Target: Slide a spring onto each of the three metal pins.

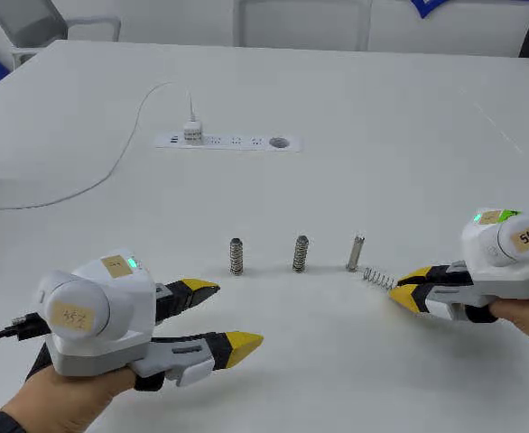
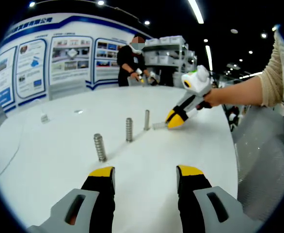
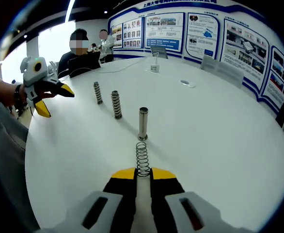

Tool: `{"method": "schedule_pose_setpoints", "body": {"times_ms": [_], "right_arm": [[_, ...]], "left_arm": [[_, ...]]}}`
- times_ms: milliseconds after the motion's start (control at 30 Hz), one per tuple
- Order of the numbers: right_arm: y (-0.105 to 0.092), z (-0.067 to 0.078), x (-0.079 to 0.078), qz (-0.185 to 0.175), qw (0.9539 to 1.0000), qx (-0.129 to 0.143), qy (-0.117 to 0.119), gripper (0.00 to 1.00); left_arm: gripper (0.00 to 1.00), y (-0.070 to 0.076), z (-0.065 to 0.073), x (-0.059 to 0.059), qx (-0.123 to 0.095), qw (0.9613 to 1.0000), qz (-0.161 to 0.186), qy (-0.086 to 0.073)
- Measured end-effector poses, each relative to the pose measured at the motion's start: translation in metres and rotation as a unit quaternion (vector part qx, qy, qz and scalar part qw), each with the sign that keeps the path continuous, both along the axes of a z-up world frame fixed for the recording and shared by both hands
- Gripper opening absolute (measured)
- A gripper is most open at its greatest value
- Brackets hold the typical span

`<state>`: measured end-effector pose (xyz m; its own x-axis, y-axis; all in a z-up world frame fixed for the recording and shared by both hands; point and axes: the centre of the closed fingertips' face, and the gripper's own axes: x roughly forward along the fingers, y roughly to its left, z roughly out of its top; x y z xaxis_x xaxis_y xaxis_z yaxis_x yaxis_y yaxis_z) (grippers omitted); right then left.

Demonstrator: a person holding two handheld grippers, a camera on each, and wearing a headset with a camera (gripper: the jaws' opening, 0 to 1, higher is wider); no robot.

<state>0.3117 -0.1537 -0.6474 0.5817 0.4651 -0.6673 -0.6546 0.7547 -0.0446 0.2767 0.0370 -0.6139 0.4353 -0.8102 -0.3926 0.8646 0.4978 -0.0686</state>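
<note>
An office showroom; blue-framed wall display boards [image 3: 181, 29]; a long white table [image 1: 382, 135]; stocked shelves [image 2: 173, 48].

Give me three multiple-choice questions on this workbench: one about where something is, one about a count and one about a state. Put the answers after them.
1. Where is the loose spring?
A. In the right tool, with its far end near the bare pin
B. In the left tool
C. Dropped on the floor

2. How many pins already wear a spring?
A. None
B. Two
C. Three

3. How does the left tool stand?
A. Shut on a spring
B. Shut on nothing
C. Open and empty

Answers:
1 A: the right gripper view shows the spring pinched between the closed yellow tips, pointing at the bare pin.
2 B: in the head view the left pin and middle pin carry coils.
3 C: its yellow tips stand wide apart with nothing between them.
</note>
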Motion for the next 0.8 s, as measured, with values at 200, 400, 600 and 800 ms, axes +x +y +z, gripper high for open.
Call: {"method": "schedule_pose_setpoints", "body": {"times_ms": [200, 400, 600, 800], "right_arm": [[0.004, 0.008, -0.002, 0.011, 0.9999, -0.008, 0.000, 0.11], [0.010, 0.018, -0.007, 0.030, 0.9994, -0.016, 0.004, 0.11], [0.024, 0.029, -0.013, 0.061, 0.9979, -0.022, 0.006, 0.11], [0.043, 0.039, -0.018, 0.097, 0.9950, -0.024, 0.006, 0.11]], "left_arm": [[0.51, -0.004, 0.000, -0.002, 0.000, 1.0000, -0.007, -0.001], [0.51, -0.007, 0.001, -0.003, 0.000, 0.9999, -0.014, -0.002], [0.51, -0.015, 0.004, -0.003, 0.000, 0.9997, -0.024, -0.005], [0.51, -0.024, 0.008, -0.001, 0.003, 0.9991, -0.040, -0.014]]}}
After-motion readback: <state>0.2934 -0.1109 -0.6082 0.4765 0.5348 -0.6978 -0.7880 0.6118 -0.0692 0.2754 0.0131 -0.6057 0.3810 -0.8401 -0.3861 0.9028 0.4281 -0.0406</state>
